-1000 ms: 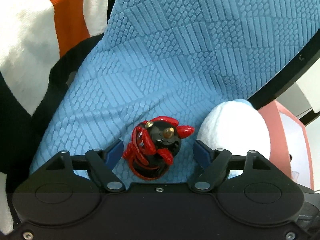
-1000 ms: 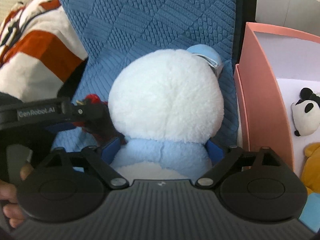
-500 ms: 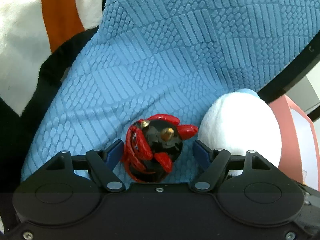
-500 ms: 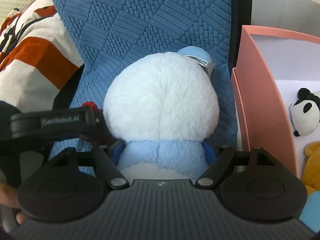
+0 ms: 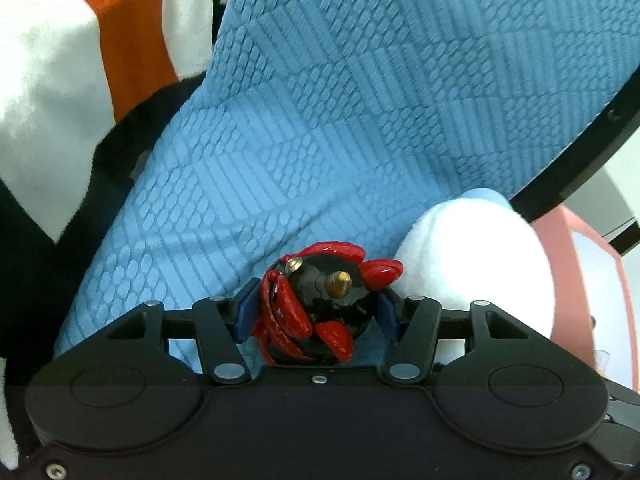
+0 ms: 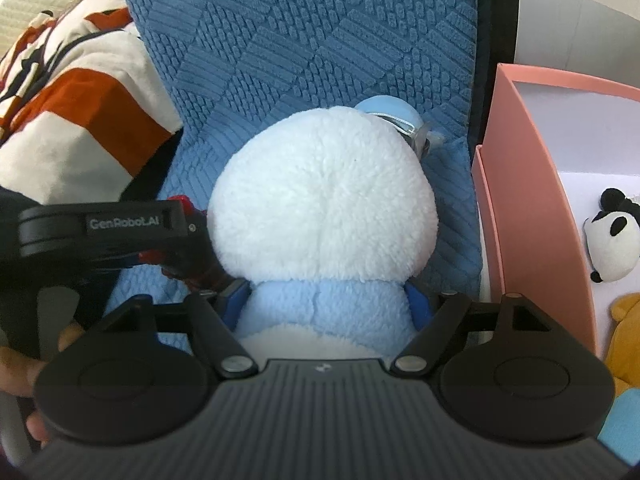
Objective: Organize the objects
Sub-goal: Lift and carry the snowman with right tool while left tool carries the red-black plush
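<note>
left gripper [image 5: 316, 312]: jaws drawn in against both sides of the red-and-black figurine [image 5: 320, 304]; reads as a clamp, toy not yet lifted clear of the cloth.
right gripper [image 6: 326, 304]: blue pads pressed into the light-blue lower body of the white plush [image 6: 324, 208]; soft body bulges between them, so it has hold.
figurine position: near edge of the blue quilted cover [image 5: 340, 120], just left of the plush, touching or nearly so.
plush position: on the same cover, beside the box wall to its right; a tag shows at its far end.
pink box [image 6: 520, 208]: right of the cover, open top; already holds a panda plush [image 6: 612, 236] and a yellow plush [image 6: 624, 332], plus something light blue at the near right corner, too cropped to name.
striped blanket [image 6: 80, 112]: far left, orange, white and black, not part of the grab.
progress: judged mid-task. Some toys are boxed; two more are gripped but still on the cover.
remaining: likely carry both right into the box and let go. Anything else left outside the box cannot be told.
</note>
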### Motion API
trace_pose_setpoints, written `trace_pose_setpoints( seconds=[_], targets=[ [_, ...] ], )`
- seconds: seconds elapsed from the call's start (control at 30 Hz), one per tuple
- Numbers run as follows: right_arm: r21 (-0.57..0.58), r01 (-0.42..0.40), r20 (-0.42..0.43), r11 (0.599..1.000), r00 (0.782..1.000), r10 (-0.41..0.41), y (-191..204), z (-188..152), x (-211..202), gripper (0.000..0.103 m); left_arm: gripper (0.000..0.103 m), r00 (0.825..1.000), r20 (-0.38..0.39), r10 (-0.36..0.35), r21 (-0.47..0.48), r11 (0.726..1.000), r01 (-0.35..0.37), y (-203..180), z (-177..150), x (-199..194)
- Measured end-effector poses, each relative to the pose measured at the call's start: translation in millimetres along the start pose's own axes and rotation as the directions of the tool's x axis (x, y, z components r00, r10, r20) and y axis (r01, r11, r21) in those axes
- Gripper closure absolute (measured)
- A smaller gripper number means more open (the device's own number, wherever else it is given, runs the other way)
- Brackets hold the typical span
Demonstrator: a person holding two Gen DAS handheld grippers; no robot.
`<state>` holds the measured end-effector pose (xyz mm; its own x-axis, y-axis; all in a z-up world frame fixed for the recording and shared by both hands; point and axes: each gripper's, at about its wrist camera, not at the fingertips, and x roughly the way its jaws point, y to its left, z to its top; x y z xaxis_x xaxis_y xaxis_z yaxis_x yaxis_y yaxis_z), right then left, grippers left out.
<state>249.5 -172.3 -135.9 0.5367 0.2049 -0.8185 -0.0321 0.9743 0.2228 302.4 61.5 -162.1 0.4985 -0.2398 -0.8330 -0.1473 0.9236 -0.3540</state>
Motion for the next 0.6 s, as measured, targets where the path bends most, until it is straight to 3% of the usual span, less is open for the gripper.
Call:
trace_pose_setpoints(
  seconds=[0.2, 0.6],
  targets=[
    [-0.02, 0.019, 0.017, 1.0, 1.0, -0.018, 3.7, -3.5, -13.7, 0.024, 0.048, 0.999, 0.051, -0.01, 0.043, 0.999, 0.008, -7.6, -8.9, -29.6],
    [0.007, -0.002, 0.0, 1.0, 1.0, 0.002, 6.3, -29.5, -61.7, 0.024, 0.048, 0.996, 0.073, -0.047, 0.087, 0.995, 0.04, -20.5, -52.8, -92.6]
  ],
)
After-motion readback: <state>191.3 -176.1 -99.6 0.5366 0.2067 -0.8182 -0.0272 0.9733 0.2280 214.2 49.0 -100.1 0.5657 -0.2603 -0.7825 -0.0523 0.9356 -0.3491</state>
